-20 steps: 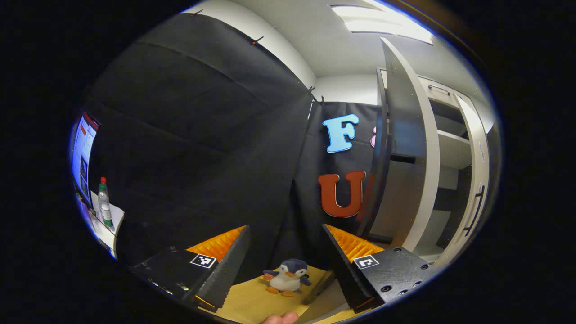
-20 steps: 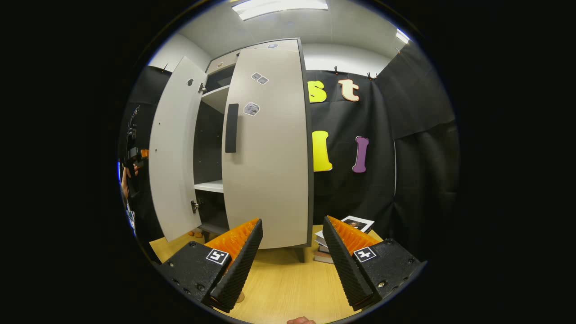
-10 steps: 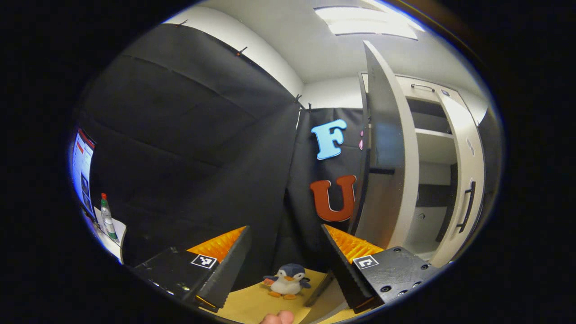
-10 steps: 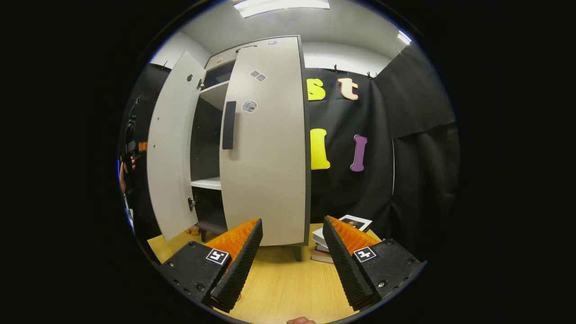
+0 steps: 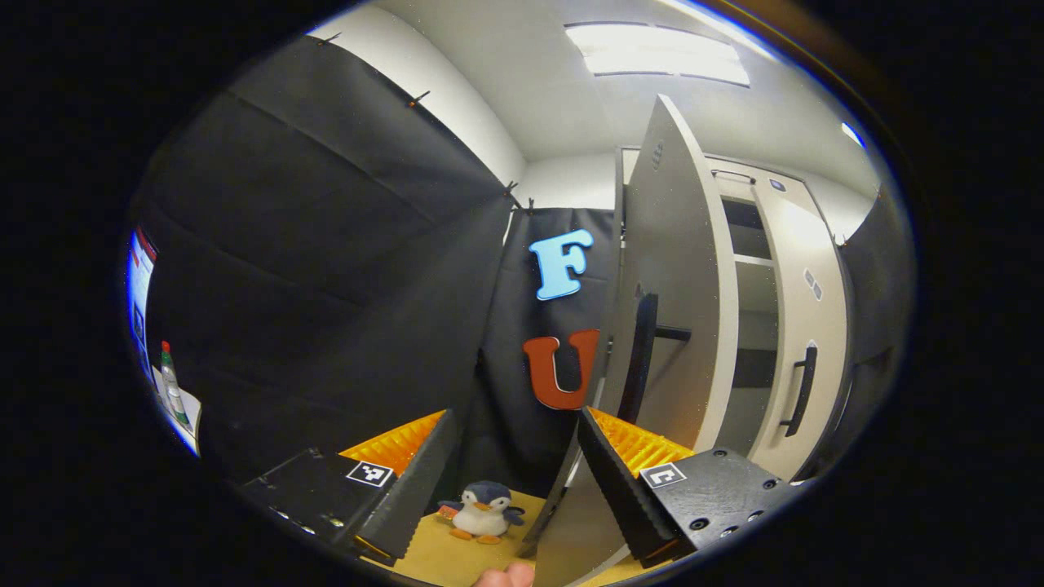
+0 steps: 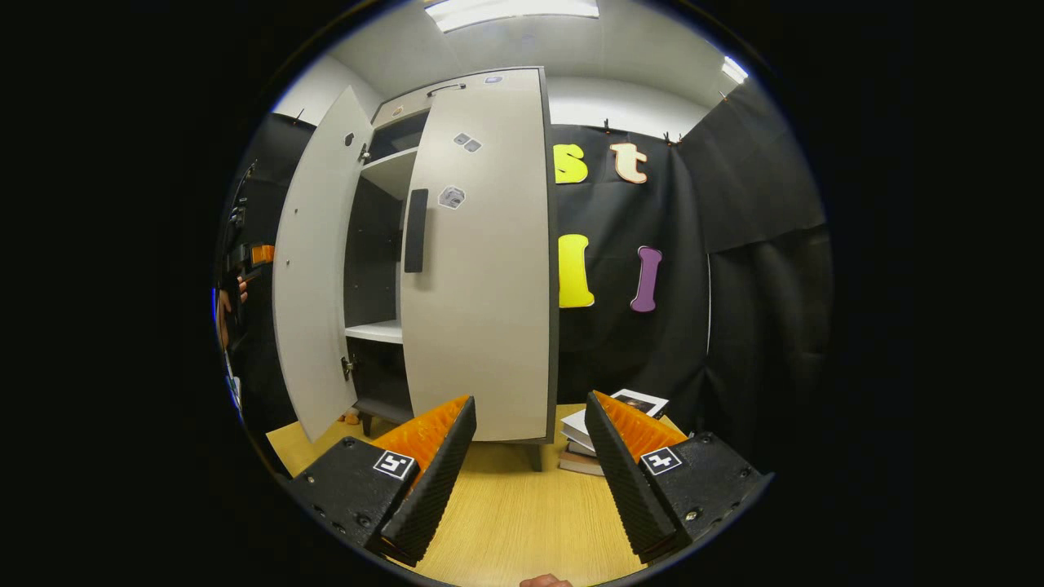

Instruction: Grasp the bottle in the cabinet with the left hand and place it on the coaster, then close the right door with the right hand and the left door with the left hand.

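Observation:
The tall grey cabinet stands on a wooden table (image 6: 514,505). Its right door (image 6: 481,269) is shut flat against the front. Its left door (image 6: 314,269) stands partly open, with a shelf (image 6: 375,330) showing in the gap. In the left gripper view the left door's outer face (image 5: 669,269) and dark handle (image 5: 640,359) are close by, and the right door (image 5: 803,326) lies beyond. My left gripper (image 5: 514,416) is open at that outer face, its right finger in front of the door's lower part; contact is unclear. My right gripper (image 6: 530,399) hangs open and empty before the cabinet.
A penguin plush (image 5: 481,509) sits on the table left of the left door. A stack of books (image 6: 608,428) lies right of the cabinet. At the far left a bottle (image 5: 170,387) stands beside a screen. The other hand (image 6: 224,306) shows behind the left door.
The left door has swung inward, narrowing the gap, and the left gripper has followed it round so that the door's outer face now shows. The right gripper has barely moved.

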`<state>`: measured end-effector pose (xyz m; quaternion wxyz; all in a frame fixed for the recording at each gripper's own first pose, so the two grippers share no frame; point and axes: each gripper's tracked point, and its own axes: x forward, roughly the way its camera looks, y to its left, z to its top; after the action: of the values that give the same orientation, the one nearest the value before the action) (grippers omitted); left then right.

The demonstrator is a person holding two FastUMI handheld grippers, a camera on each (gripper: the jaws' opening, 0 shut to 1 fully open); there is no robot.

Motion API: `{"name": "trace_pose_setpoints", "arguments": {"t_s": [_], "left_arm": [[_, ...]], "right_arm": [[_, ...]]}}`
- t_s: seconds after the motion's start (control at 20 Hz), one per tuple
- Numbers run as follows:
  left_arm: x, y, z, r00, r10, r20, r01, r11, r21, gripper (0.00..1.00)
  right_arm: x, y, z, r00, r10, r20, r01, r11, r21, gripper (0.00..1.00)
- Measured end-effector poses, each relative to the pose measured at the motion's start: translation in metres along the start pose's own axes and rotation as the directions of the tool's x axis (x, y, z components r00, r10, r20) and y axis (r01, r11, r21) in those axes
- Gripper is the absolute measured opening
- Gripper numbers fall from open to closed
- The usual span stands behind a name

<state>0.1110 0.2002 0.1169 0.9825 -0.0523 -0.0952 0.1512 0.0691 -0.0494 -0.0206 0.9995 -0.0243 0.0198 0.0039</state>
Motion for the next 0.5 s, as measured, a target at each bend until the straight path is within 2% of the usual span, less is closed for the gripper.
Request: {"name": "trace_pose_setpoints", "arguments": {"t_s": [0.15, 0.2, 0.3, 0.35, 0.45, 0.5], "left_arm": [[0.000, -0.027, -0.005, 0.997, -0.082, -0.006, 0.082, 0.996, -0.024, 0.94], [-0.002, -0.040, -0.008, 0.993, -0.118, -0.010, 0.117, 0.993, -0.031, 0.99], [0.002, -0.062, -0.012, 0.983, -0.180, -0.023, 0.180, 0.983, -0.037, 0.95], [0.003, -0.067, -0.016, 0.981, -0.191, -0.031, 0.190, 0.981, -0.032, 0.99], [0.004, -0.071, -0.016, 0.980, -0.195, -0.032, 0.194, 0.981, -0.016, 0.99], [0.003, -0.072, -0.015, 0.979, -0.201, -0.030, 0.200, 0.980, -0.010, 0.95]], "right_arm": [[-0.003, 0.002, 0.001, 1.000, 0.002, -0.003, -0.002, 1.000, 0.001, 0.83], [-0.002, 0.003, 0.002, 1.000, -0.001, -0.003, 0.001, 1.000, -0.005, 0.83], [-0.002, 0.004, 0.004, 1.000, -0.008, 0.000, 0.008, 1.000, -0.012, 0.83], [-0.002, 0.004, 0.005, 1.000, -0.010, 0.000, 0.010, 1.000, -0.013, 0.83], [-0.004, 0.005, 0.007, 1.000, -0.014, 0.002, 0.014, 1.000, -0.015, 0.83], [-0.005, 0.006, 0.009, 1.000, -0.017, 0.005, 0.017, 1.000, -0.020, 0.83]]}}
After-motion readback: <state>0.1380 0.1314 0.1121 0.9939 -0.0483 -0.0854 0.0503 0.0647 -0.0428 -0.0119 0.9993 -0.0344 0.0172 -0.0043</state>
